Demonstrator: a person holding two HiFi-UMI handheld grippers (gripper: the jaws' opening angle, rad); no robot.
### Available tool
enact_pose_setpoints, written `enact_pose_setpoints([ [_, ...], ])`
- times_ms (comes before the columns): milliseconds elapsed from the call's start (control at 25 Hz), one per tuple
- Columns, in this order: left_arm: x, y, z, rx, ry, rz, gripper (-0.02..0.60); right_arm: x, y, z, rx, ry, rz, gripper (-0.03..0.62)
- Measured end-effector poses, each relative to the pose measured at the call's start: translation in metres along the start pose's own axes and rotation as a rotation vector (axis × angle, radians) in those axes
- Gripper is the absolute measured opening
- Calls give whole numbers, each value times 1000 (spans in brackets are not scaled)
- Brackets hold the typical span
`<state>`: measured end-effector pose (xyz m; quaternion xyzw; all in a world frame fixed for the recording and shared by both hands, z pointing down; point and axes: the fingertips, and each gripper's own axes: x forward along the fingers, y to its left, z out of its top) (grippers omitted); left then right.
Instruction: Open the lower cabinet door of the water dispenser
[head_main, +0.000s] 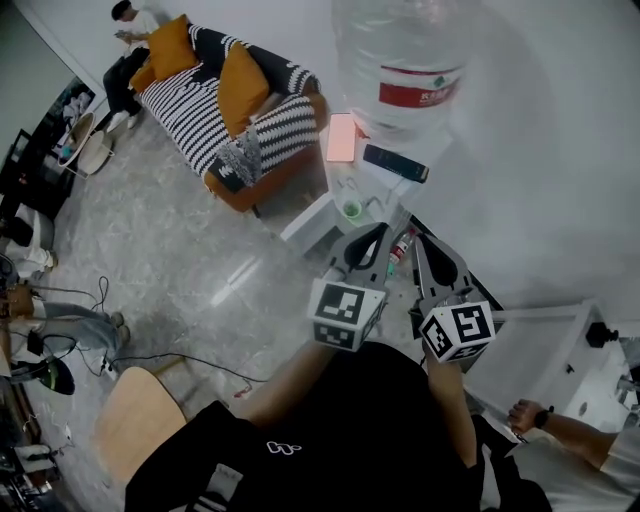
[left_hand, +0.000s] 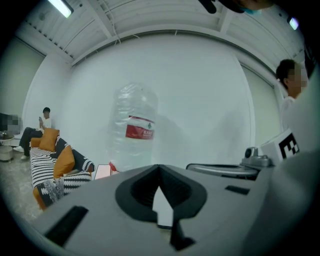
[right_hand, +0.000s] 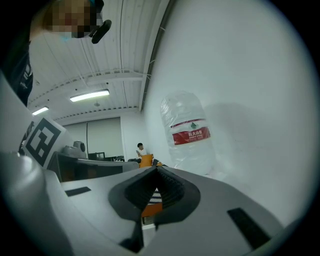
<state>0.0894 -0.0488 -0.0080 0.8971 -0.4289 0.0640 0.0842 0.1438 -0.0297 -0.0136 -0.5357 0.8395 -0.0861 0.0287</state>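
Observation:
The water dispenser (head_main: 322, 218) stands against the white wall and carries a large clear bottle (head_main: 400, 60) with a red label. Its lower cabinet door is hidden from every view. On the dispenser's ledge lie a pink item (head_main: 342, 138), a dark flat item (head_main: 395, 162) and a small green cup (head_main: 351, 209). My left gripper (head_main: 378, 235) and right gripper (head_main: 424, 245) hang side by side in front of the dispenser, both shut and empty, touching nothing. The left gripper view has the jaws (left_hand: 160, 170) below the bottle (left_hand: 132, 130). The right gripper view has the jaws (right_hand: 157, 172) beside the bottle (right_hand: 187, 132).
A striped sofa (head_main: 215, 100) with orange cushions stands at the back left, with a person (head_main: 125, 40) seated at its far end. A wooden chair (head_main: 135, 415) and floor cables (head_main: 180, 360) lie to my left. Another person's hand (head_main: 530, 415) and white furniture (head_main: 540, 340) are at the right.

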Motion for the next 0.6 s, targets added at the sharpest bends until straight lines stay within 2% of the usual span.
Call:
enact_pose_setpoints([
  [600,18,1,-6,0,30,3,11,6,-17,0,13,-5,2,11],
])
